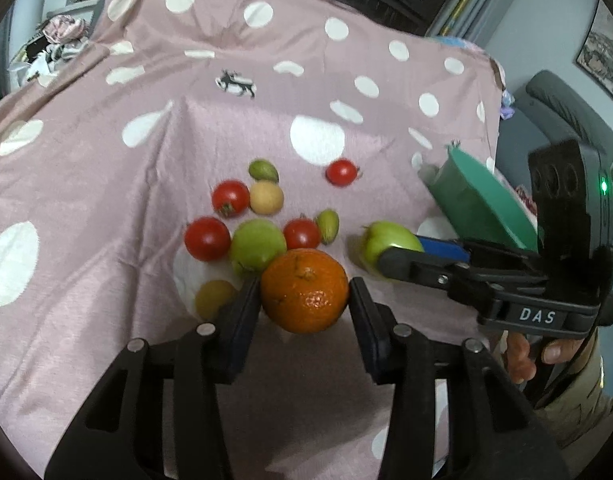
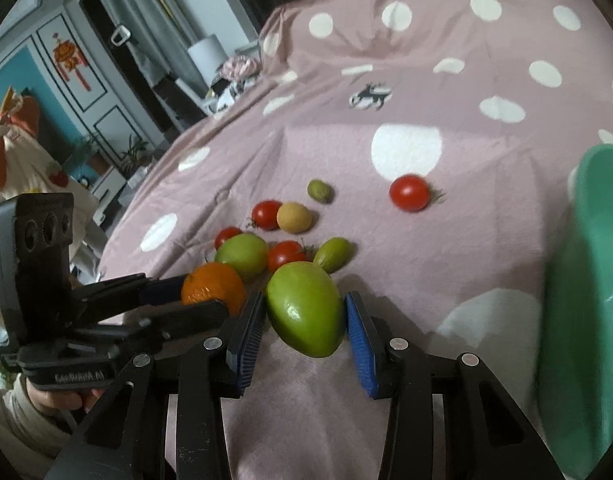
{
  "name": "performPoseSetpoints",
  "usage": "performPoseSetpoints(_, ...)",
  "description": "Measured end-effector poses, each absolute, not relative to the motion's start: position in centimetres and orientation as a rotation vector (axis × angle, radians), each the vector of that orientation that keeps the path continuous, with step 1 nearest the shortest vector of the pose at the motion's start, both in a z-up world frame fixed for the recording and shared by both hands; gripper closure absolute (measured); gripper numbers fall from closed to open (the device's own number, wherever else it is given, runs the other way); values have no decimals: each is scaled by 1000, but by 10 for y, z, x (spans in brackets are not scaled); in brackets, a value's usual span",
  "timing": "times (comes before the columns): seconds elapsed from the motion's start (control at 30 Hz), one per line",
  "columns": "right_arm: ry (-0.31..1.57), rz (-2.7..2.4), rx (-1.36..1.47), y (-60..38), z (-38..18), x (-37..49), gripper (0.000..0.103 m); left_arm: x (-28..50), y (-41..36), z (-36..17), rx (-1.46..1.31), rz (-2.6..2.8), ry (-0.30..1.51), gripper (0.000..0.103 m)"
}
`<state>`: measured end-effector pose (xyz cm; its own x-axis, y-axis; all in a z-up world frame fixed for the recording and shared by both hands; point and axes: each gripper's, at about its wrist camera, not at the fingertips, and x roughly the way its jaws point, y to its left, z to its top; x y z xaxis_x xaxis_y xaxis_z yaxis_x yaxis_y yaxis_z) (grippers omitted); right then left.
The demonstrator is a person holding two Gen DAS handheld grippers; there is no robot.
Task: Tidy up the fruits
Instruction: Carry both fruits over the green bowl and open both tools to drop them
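Note:
An orange (image 1: 304, 290) sits between the pads of my left gripper (image 1: 304, 294), which is shut on it. My right gripper (image 2: 306, 306) is shut on a large green fruit (image 2: 306, 312) with its blue pads against both sides. Each gripper shows in the other's view: the right gripper (image 1: 402, 250) with the green fruit (image 1: 386, 238), and the left gripper (image 2: 202, 294) with the orange (image 2: 212, 286). Loose on the pink dotted cloth (image 1: 106, 200) lie red tomatoes (image 1: 207, 239), a round green fruit (image 1: 258, 244), small green fruits (image 1: 327, 225) and a beige one (image 1: 266, 198).
A teal bowl (image 1: 478, 208) stands tilted at the right edge of the cloth, large and close in the right wrist view as the bowl (image 2: 586, 280). One red tomato (image 1: 341, 173) lies apart from the cluster. A yellowish fruit (image 1: 214, 300) sits by my left finger. A person's hands hold both grippers.

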<state>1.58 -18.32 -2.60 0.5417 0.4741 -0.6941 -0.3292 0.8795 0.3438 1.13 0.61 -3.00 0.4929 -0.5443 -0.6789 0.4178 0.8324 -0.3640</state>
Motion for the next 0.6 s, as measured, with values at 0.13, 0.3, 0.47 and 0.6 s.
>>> performPoseSetpoints(0.13,805,458,192,-196,-8,4,60,11,4,-14,-159,-594,837,58)
performPoseSetpoints(0.3,686,393,196,-223,19,-16,60,11,-14,9,-129,-631,785,58)
performPoseSetpoints(0.47,610,279,221,-262,35,-34,60,15,-50,29,-88,-690,748,58)
performPoseSetpoints(0.6,573,167,250,-299,41,-48,60,17,-91,42,-41,-762,719,58)
